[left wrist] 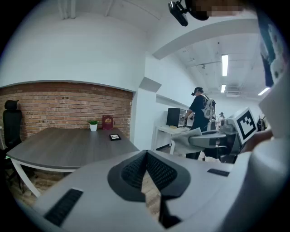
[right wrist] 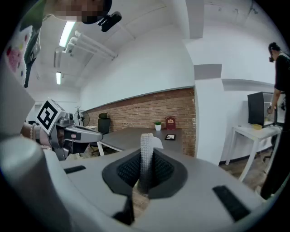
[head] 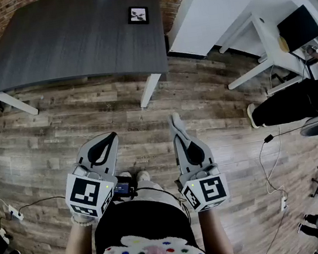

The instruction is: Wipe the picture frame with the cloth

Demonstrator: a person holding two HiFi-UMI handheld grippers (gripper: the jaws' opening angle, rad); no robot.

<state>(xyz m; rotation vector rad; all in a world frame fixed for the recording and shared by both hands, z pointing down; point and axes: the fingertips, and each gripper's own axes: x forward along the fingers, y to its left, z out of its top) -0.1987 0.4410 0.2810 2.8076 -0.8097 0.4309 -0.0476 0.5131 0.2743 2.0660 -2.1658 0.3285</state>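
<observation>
Pinches a strip of white cloth (right wrist: 146, 144) in the right tool (right wrist: 145, 172); shuts the left tool (left wrist: 147, 168) on nothing. Shows the picture frame (head: 137, 15) lying on the dark table (head: 70, 45), well apart from both tools. Looks unstarted: approach and all wiping left to do.

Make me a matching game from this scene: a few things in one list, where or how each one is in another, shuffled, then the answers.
Things:
1. picture frame
2. small plant
3. white cloth
4. left gripper

Places or states:
A. jaws together, nothing between them
B. flat on the grey table, near a corner
C. in a white pot by the brick wall
D. pinched in the jaws of the right gripper

Pairs: 1-B, 2-C, 3-D, 4-A
</observation>
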